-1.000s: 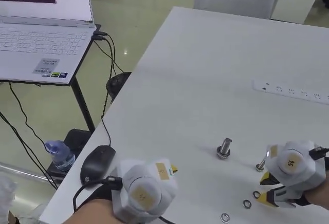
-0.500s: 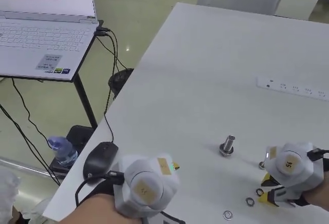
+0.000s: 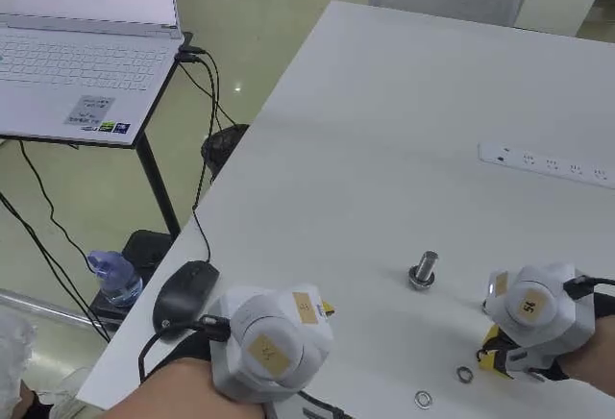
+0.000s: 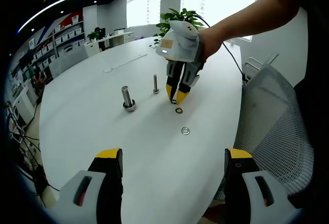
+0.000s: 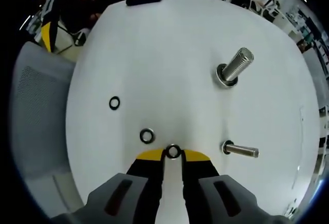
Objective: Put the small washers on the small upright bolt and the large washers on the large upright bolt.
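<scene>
bright, even daylight — sharp, fisheye-warped edges

Your left gripper (image 4: pixel 169 162) is held low and level, jaws wide apart, gripping nothing. Your right gripper (image 5: pixel 173 156) points tips-down, jaws pinched on a washer (image 5: pixel 173 151), with the forearm extended behind it.

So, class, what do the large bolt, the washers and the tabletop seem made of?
The large bolt: silvery, shiny threaded shaft, likely bare steel. The washers: thin grey rings with a dull glint, probably metal. The tabletop: smooth matt white, perhaps laminate; can't be sure.
</scene>
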